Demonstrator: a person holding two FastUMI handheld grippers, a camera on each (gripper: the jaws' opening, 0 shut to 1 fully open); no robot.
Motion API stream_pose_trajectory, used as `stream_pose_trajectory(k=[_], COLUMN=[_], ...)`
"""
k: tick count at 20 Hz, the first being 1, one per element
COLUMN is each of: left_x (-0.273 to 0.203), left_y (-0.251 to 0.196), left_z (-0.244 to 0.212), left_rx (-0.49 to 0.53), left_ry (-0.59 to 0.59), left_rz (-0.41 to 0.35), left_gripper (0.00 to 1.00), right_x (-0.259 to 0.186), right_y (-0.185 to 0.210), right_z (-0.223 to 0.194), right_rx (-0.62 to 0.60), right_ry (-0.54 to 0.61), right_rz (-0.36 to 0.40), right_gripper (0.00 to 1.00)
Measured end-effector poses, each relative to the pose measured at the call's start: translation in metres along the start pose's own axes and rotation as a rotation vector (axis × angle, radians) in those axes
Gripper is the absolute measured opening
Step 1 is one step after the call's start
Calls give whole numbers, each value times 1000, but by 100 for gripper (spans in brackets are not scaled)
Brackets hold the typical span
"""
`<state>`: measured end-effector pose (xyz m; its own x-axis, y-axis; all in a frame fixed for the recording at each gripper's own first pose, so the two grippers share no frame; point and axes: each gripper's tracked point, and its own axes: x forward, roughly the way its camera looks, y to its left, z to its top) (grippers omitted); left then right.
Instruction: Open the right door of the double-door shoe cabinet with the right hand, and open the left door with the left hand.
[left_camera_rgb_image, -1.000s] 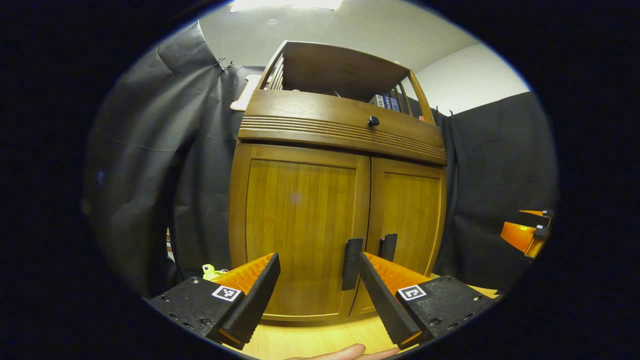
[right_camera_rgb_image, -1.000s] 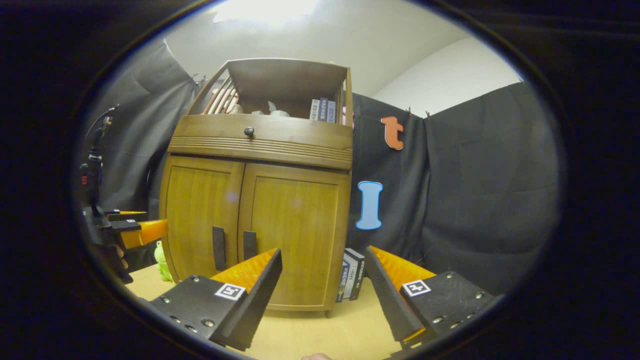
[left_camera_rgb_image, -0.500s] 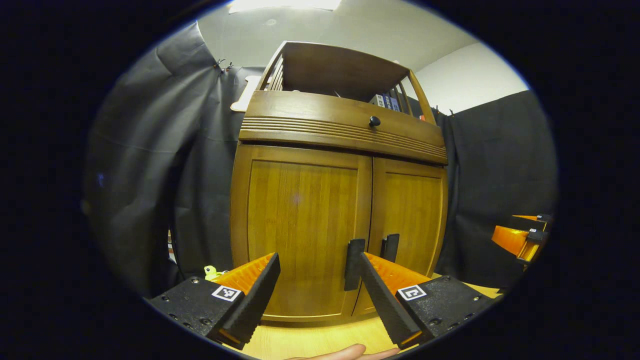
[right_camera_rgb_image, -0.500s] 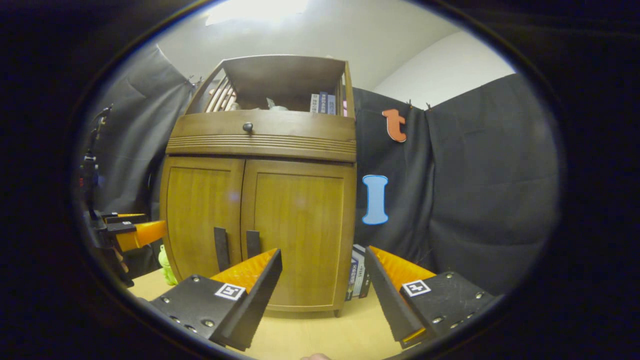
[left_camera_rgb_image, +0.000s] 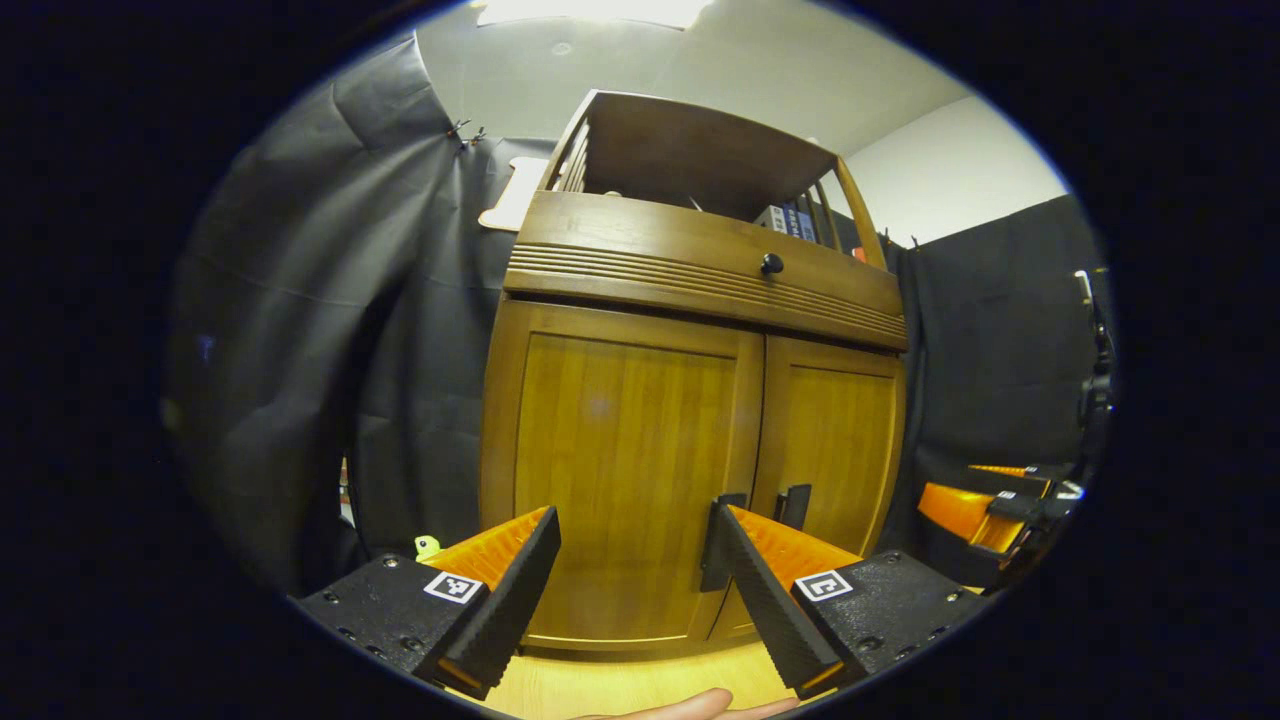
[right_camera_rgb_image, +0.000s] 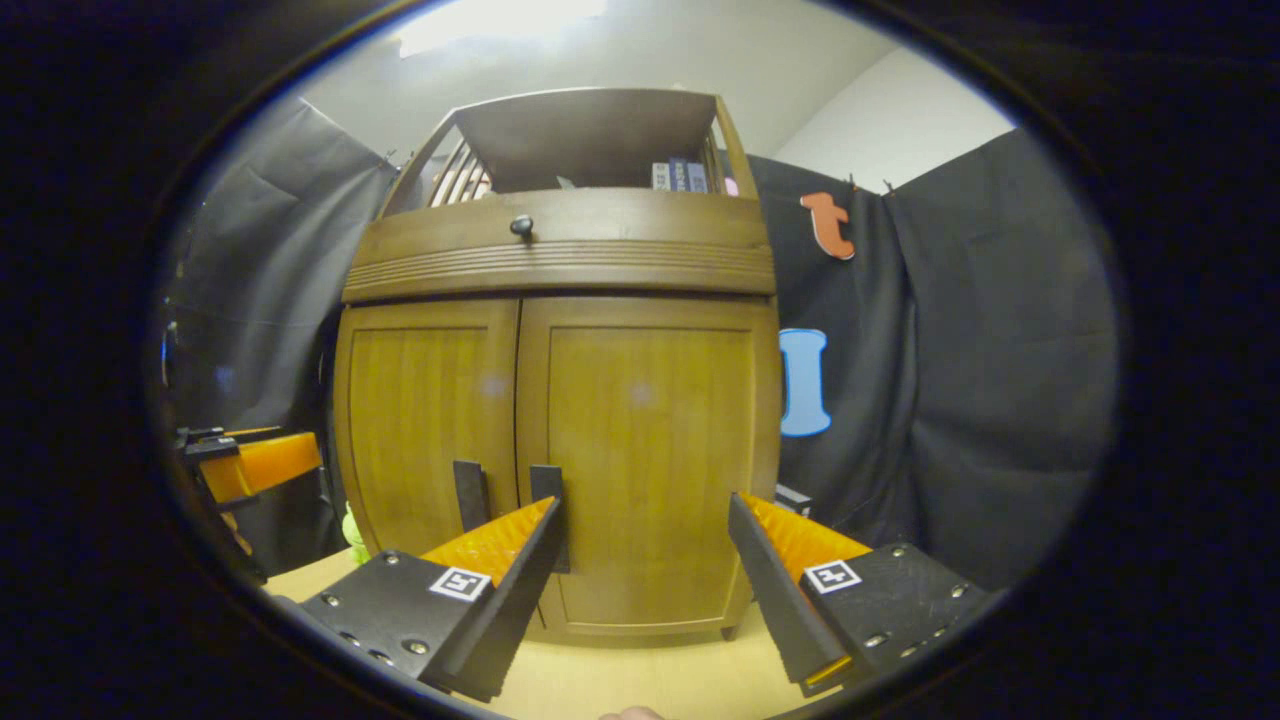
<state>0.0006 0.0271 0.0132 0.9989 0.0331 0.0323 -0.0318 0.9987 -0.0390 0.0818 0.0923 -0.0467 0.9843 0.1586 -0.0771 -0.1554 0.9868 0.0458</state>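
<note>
The shoe cabinet (left_camera_rgb_image: 690, 400) stands on the tabletop (right_camera_rgb_image: 640, 680), both doors shut. Left tool (left_camera_rgb_image: 635, 590) is wide, w/ nothing in it, in front of the left door (left_camera_rgb_image: 620, 480) near its handle (left_camera_rgb_image: 716, 545). Right tool (right_camera_rgb_image: 645, 590) is wide too, facing the right door (right_camera_rgb_image: 650, 460). Right gripper view has a green toy (right_camera_rgb_image: 352, 530) by the cabinet's side; left gripper view has a fingertip (left_camera_rgb_image: 700, 705) at the bottom.

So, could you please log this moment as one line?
doors: both closed | left gripper: open, near handle | right gripper: open, near handle | nothing gripped
</note>
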Motion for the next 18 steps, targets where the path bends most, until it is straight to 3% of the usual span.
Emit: stream_pose_trajectory(k=[1,4,7,8,9,10,11,12,14,15,17,18], left_x=[1,3,6,8,9,10,11,12,14,15,15,16], left_y=[3,8,13,12,11,11,10,9,7,7,9,9], left_z=[1,0,-3,-4,-5,-7,-9,-10,-11,-11,-13,-15], left_rx=[-12,-29,-23,-23,-24,-24,-22,-19,-18,-18,-21,-22], left_ry=[1,6,15,20,24,29,34,38,44,44,49,53], left_rz=[7,15,25,23,18,15,12,9,1,1,11,15], left_gripper=[96,91,95,95,95,91,95,95,91,91,95,95], right_x=[11,43,64,72,80,88,96,101,111,114,127,132], right_y=[9,28,46,51,56,59,59,60,61,65,76,80], right_z=[-9,-32,-49,-54,-57,-59,-62,-66,-69,-70,-73,-77], right_rx=[23,26,7,6,2,-4,-7,5,58,87,123,128], right_ry=[26,87,122,131,133,131,137,147,166,177,190,201], right_rz=[18,29,50,59,64,67,58,52,56,78,127,142], right_gripper=[94,98,94,100,100,98,94,98,94,99,98,82])
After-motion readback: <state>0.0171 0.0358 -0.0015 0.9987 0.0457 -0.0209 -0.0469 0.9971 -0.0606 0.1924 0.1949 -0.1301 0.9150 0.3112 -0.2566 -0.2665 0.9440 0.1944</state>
